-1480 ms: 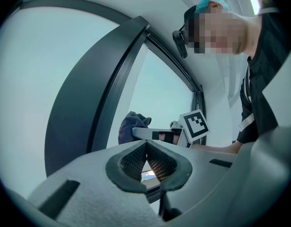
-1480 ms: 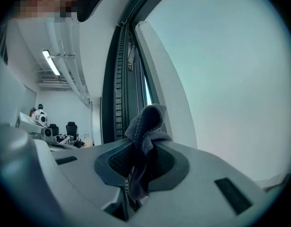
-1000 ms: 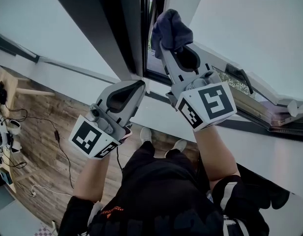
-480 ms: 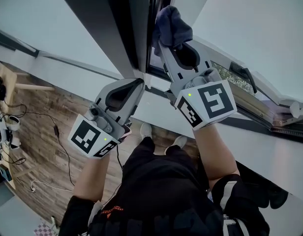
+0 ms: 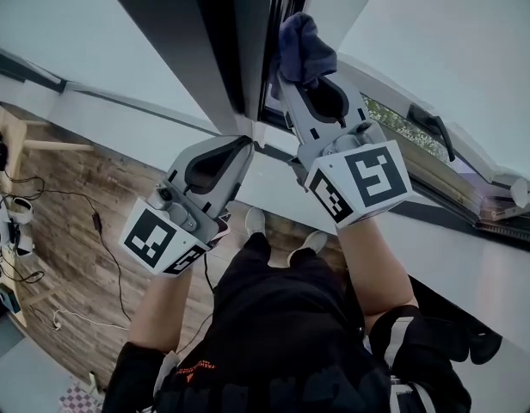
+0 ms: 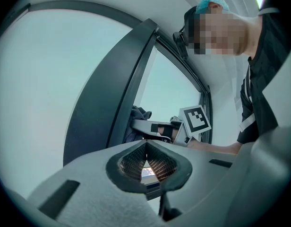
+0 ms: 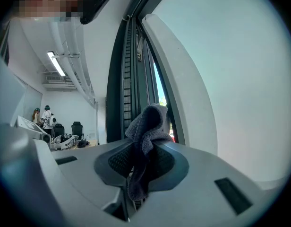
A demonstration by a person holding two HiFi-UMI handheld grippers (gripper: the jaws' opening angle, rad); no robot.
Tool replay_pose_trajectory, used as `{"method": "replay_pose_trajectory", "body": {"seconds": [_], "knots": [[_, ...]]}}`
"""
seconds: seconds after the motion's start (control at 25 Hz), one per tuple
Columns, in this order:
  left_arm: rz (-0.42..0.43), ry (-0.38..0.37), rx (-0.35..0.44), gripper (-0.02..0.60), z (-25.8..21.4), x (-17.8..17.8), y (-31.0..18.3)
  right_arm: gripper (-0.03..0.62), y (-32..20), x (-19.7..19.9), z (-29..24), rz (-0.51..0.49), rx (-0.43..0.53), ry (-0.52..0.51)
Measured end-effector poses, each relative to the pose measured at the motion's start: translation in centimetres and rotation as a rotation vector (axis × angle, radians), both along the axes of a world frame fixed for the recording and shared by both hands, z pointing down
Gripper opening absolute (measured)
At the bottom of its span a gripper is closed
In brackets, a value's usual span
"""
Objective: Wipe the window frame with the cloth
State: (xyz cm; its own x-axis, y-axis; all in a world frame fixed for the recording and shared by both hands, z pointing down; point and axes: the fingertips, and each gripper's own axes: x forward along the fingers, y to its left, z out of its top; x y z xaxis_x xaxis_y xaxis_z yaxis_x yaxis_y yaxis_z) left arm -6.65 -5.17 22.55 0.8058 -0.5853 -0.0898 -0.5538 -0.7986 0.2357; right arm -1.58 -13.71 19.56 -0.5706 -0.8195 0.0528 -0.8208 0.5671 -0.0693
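Cloth (image 5: pixel 301 46) sits clamped in my right gripper (image 5: pixel 291 83) at the window frame (image 5: pixel 220 41); my left gripper (image 5: pixel 244 147) is closed, empty.

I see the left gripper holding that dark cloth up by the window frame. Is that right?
Not quite: the right gripper holds the cloth, not the left one. The right gripper view shows the cloth pinched between its jaws, up by the window frame. The left gripper is shut with nothing in it.
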Motion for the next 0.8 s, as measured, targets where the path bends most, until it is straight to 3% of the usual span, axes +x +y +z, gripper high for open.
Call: {"method": "replay_pose_trajectory", "body": {"seconds": [0.8], "knots": [[0.005,-0.003,-0.062,0.02,3.0,-0.1,-0.1,0.058,-0.3,-0.3,5.5,0.017,-0.105,-0.022]]}}
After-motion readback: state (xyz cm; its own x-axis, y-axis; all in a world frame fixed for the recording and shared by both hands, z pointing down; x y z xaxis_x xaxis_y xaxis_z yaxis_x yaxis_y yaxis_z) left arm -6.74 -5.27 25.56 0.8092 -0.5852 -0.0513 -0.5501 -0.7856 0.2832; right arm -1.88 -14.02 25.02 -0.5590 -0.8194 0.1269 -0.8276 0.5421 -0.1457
